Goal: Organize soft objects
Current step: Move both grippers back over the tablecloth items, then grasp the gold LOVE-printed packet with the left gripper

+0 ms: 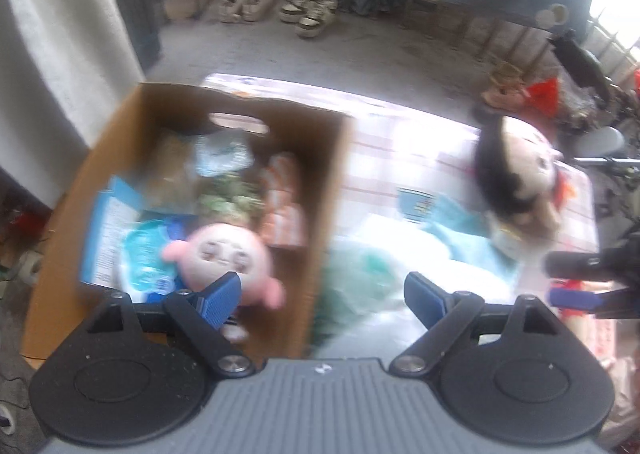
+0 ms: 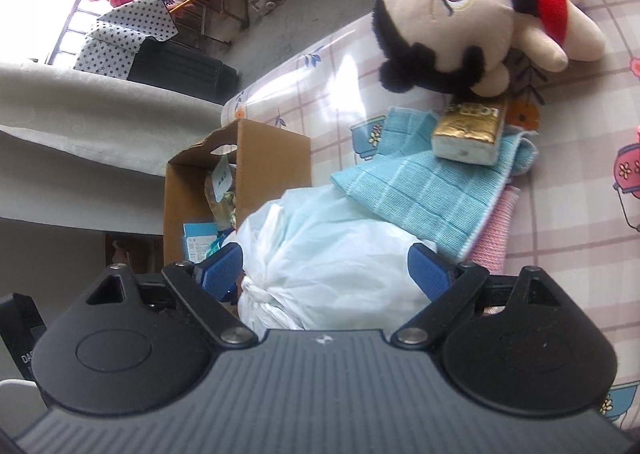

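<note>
The pink plush (image 1: 228, 258) lies in the cardboard box (image 1: 316, 213) among packets, just above my left gripper (image 1: 324, 294), whose jaws stand wide and empty. At two o'clock, the black-haired doll (image 2: 452, 13) rests on the checked tablecloth (image 2: 560, 213) — beside it a gold packet (image 2: 468, 129) on a blue cloth (image 2: 412, 189). My right gripper (image 2: 324, 274) gapes wide over a white plastic bag (image 2: 320, 246), not pressing it.
</note>
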Motion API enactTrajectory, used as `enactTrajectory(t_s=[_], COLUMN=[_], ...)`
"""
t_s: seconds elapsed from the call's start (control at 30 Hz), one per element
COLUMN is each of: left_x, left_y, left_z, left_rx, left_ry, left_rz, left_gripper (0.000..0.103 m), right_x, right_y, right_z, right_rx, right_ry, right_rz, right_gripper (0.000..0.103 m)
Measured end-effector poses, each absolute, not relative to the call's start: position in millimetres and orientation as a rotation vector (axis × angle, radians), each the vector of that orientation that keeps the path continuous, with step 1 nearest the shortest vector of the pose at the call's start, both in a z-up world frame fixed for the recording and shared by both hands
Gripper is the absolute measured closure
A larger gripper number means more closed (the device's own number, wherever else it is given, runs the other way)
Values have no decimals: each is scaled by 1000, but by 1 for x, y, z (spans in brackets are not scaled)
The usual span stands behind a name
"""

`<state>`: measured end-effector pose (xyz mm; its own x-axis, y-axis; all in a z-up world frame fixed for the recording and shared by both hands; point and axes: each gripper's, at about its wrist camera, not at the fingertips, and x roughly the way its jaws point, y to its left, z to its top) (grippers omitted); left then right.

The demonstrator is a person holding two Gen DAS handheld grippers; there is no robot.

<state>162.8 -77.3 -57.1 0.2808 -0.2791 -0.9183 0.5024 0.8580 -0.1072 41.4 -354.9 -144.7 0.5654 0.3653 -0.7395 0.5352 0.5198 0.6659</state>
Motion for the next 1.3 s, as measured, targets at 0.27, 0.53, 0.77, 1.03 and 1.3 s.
enactTrajectory(t_s=[0.27, 0.53, 0.77, 1.03, 1.3], left_x=[113, 121, 126, 121, 128], left_y=[-155, -238, -290, -338, -352], left_z=[-59, -93, -125, -166, -194], left_rx=[303, 424, 449, 460, 466], left_ry=[1145, 1151, 1205, 1267, 1338], left_rz=[-629, -660, -761, -780, -709], left_gripper=[13, 18, 21, 23, 54], right_x=[-1, -11, 14, 16, -11], right_y=[-376, -428, -472, -504, -511], right_z=[-174, -208, -231, -254, -278], right_rx=[1133, 1234, 1279, 1328, 1395], right_ry=[1068, 1018, 946, 924, 937], right_rz=[-185, -308, -339, -341, -341], right_gripper=[12, 12, 12, 43, 43])
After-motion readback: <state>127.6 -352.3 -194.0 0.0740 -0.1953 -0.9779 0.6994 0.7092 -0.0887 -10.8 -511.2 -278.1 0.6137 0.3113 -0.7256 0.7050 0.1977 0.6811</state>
